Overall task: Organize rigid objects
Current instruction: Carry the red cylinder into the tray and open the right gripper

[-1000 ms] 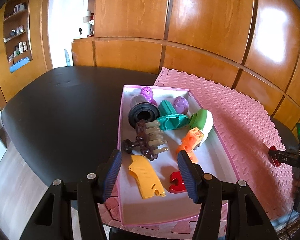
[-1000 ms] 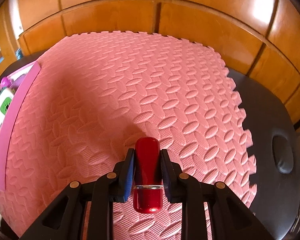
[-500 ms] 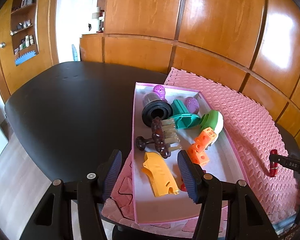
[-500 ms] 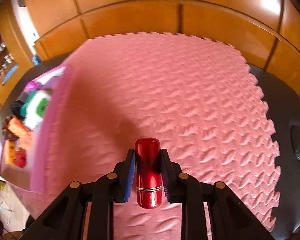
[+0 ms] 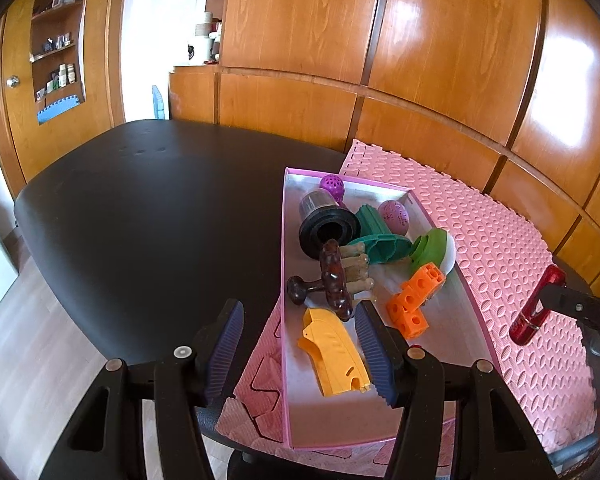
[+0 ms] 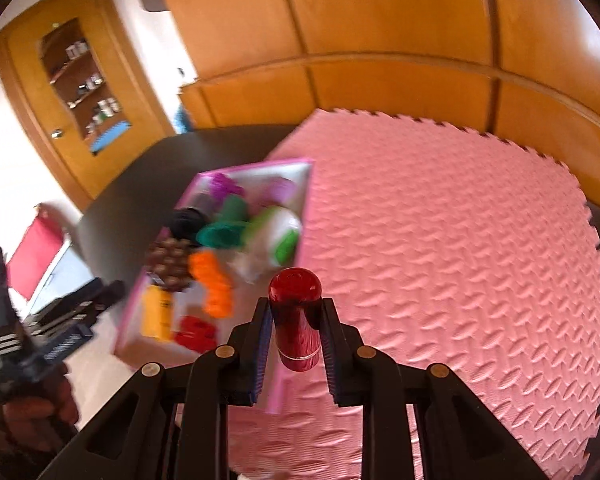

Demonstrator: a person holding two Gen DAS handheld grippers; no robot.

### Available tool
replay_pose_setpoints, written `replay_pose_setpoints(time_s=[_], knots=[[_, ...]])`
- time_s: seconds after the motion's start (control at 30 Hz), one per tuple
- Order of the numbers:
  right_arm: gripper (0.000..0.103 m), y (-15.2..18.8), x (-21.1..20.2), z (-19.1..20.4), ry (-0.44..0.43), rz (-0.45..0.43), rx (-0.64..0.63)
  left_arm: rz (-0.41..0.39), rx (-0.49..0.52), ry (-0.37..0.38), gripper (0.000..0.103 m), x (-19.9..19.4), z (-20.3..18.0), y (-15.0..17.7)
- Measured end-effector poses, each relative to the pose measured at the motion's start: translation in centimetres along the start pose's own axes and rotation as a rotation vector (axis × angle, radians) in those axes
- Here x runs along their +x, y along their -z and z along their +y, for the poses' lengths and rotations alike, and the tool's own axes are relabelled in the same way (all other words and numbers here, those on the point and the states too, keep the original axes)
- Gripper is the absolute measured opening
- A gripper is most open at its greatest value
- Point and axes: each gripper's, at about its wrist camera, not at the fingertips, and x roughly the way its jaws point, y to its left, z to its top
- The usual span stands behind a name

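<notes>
Jaws on your right gripper are clamped on the red cylinder, held above the pink mat just right of the pink box. Your left gripper is spread wide and empty, over the box's near-left end by the yellow piece.

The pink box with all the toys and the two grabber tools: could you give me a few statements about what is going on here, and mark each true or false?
1. The right gripper is clamped on a red cylinder. True.
2. The left gripper holds the yellow piece. False: its fingers are apart and hold nothing; the yellow piece lies in the pink box.
3. The red cylinder already lies inside the box. False: it is in the gripper, over the pink foam mat at the box's edge.
4. An orange block piece lies in the box. True.
5. The box rests entirely on the black table. False: it sits partly on the foam mat.
</notes>
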Motion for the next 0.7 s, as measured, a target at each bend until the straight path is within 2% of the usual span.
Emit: replay_pose_setpoints(time_s=[0.2,0.33,0.4,0.53,0.7], knots=[[0.023,0.1,2.2,2.9,-0.099,0.129,-0.056,0.004,-0.006,0.003,0.059,0.1,0.1,-0.1],[0.023,0.7,5.0,3.8,-0.063,0.200,-0.085,0.006,-0.007,0.003,0.059,0.1,0.2,-0.1],[0.023,0.7,6.5,3.7,-0.038,0.231,-0.090,0.009,-0.006,0.002,0.059,0.1,0.3,0.0],[0.022,0.1,8.3,3.9,0.018,0.233,-0.113,0.014,-0.010,-0.002,0.059,0.3,0.6,0.1],[0.022,0.3,10.2,4.6,0.194,0.213,-0.224,0.013,-0.008,-0.006,0.061,0.3,0.7,0.1]])
